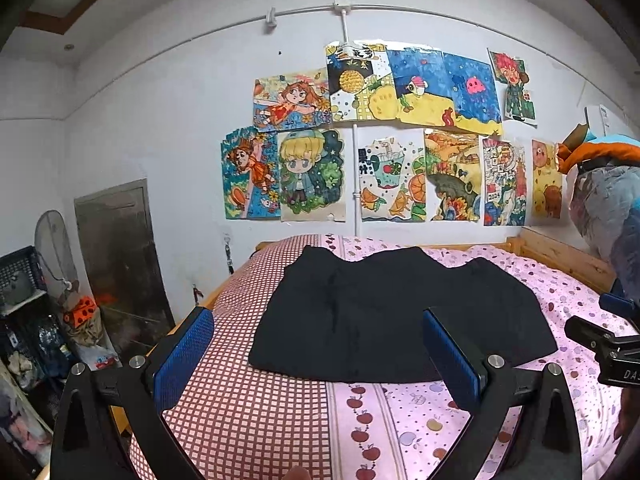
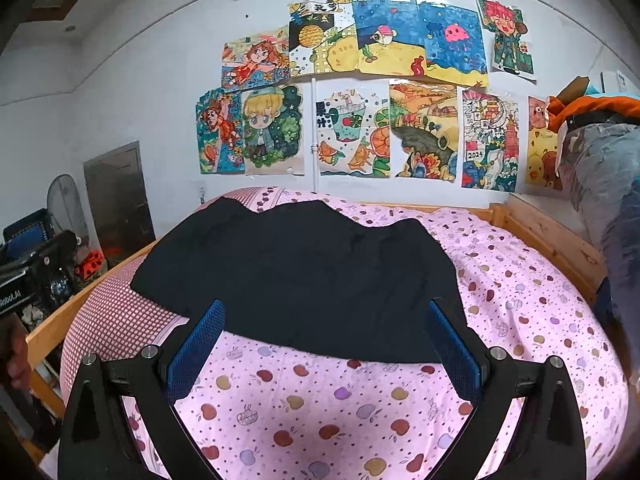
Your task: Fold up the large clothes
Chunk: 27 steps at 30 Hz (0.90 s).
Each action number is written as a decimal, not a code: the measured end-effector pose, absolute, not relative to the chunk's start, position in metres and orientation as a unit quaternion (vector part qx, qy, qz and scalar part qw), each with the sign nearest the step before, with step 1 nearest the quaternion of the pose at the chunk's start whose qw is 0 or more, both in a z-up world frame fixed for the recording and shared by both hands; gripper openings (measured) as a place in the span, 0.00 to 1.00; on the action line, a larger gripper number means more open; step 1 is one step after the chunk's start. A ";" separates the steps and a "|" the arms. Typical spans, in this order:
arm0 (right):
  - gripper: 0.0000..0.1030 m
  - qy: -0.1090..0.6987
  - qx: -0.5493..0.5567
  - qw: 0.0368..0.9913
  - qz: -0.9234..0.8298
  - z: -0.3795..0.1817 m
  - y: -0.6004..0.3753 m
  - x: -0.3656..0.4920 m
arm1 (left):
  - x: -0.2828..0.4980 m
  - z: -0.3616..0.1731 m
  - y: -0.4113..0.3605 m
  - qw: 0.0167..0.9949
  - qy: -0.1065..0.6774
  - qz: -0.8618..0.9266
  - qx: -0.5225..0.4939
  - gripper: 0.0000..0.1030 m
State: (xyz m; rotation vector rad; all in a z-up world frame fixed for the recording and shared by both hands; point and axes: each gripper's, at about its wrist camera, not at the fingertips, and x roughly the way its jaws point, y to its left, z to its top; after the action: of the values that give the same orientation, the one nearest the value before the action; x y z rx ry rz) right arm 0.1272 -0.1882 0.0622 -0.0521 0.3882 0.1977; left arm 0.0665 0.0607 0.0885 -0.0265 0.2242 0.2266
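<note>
Both claws spread, empty: left claw (image 1: 318, 354), right claw (image 2: 326, 350). Black garment (image 2: 296, 276) lies flat-ish on the bed (image 2: 360, 412). Next I'd pinch both near-edge corners, lift evenly, fold away, avoid bunching.

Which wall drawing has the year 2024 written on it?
The pagoda drawing, bottom row, second from the right; only it shows a 2024 label.

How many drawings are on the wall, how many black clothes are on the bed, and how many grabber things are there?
Wall drawings: 11 (some overlap, so this is my best count)
Black garment: 1
Hand-held grippers: 2, the left hand-held gripper and the right hand-held gripper, both open
Total: 14
</note>
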 end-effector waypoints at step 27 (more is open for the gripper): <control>0.95 0.174 -0.093 0.979 0.050 0.041 -0.157 0.101 | 0.063 0.053 0.057 0.984 0.138 0.116 0.018 1.00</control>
State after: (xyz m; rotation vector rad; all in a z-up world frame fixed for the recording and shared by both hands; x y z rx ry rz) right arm 0.1011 -0.1574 0.0408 -0.1864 0.3510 0.1015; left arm 0.0632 0.0572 0.0527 0.0363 0.2773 0.2325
